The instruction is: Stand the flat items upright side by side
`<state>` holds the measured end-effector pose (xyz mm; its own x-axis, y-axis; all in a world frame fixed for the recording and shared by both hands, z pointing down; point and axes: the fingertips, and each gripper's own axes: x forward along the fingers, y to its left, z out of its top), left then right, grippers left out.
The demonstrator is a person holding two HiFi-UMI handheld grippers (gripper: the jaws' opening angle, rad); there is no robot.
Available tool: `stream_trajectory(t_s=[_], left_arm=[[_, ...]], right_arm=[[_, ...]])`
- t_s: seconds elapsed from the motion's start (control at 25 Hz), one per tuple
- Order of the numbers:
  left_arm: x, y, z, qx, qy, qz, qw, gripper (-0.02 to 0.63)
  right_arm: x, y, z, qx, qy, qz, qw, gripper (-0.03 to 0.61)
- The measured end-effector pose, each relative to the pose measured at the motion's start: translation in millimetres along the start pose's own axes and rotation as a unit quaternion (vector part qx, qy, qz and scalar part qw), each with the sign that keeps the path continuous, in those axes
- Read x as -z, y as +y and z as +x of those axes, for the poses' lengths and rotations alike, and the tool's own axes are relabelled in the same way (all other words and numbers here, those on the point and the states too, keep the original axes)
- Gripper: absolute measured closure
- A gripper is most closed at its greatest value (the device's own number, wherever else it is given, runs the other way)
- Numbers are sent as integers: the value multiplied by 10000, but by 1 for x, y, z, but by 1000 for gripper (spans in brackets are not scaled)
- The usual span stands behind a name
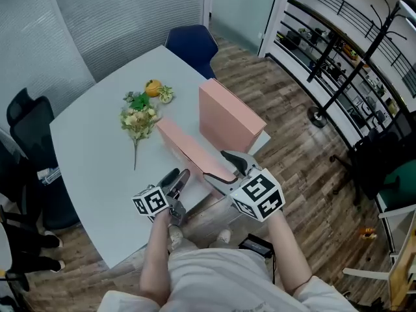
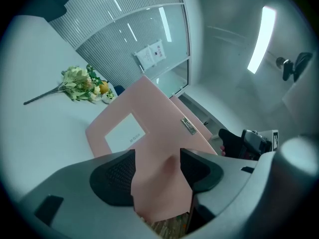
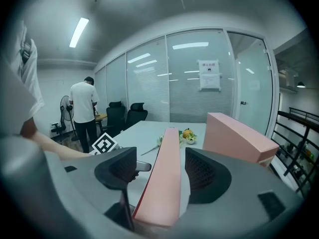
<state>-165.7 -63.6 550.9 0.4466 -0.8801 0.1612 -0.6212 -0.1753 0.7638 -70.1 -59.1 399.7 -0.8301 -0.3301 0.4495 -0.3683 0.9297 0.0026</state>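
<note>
Head view: keep left hand-held gripper clamped on tilted flat pink cardboard box; right hand-held gripper jaws apart astride it. Close them, then pivot upright beside standing pink box.

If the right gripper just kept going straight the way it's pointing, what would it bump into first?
The slim pink box: it lies edge-on between the right gripper's open jaws, so they would slide along it. Beyond it, roughly in line, are the flowers, though depth is unclear.
</note>
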Motion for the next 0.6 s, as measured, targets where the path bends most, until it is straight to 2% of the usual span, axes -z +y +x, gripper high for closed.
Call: stream_trajectory(t_s=[0.24, 0.4, 0.6], left_arm=[[-9, 8, -1, 312, 147, -61, 9994, 342], [-14, 13, -2, 541, 212, -164, 9982, 342], [-16, 15, -5, 779, 296, -337, 9960, 342]], right_arm=[[-18, -11, 44, 118, 424, 275, 9987, 267], [-14, -13, 74, -7, 935, 294, 9952, 255], [-15, -17, 103, -16, 1223, 718, 9899, 252]])
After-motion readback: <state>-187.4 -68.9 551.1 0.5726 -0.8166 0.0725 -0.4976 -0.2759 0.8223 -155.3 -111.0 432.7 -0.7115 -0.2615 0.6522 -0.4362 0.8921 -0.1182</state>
